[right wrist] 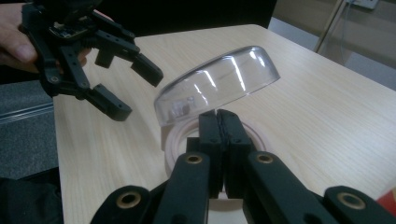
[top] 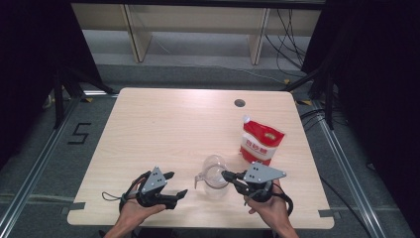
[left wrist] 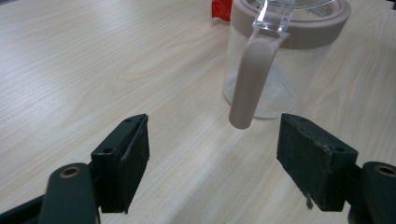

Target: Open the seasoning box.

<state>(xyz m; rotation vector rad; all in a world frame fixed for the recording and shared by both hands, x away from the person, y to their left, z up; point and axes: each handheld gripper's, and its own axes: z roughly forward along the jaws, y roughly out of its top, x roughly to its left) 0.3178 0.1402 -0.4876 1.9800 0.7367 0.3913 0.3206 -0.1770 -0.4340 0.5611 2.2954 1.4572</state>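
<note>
The clear jug (top: 214, 174) stands near the table's (top: 163, 129) front edge between the hands, its hinged lid (right wrist: 219, 84) tipped up because the right gripper (right wrist: 218, 122) pinches the lid's tab with jaws closed. The left gripper (left wrist: 212, 154) waits just short of the beige handle (left wrist: 250, 81), jaws wide and empty, probably to steady the jug; the red pouch (top: 261, 143) stands behind

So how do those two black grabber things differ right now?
The left gripper has its jaws wide apart with nothing between them, short of the jar's handle. The right gripper has its jaws shut at the jar's rim, under the raised clear lid. Both are black and hand-held.
</note>
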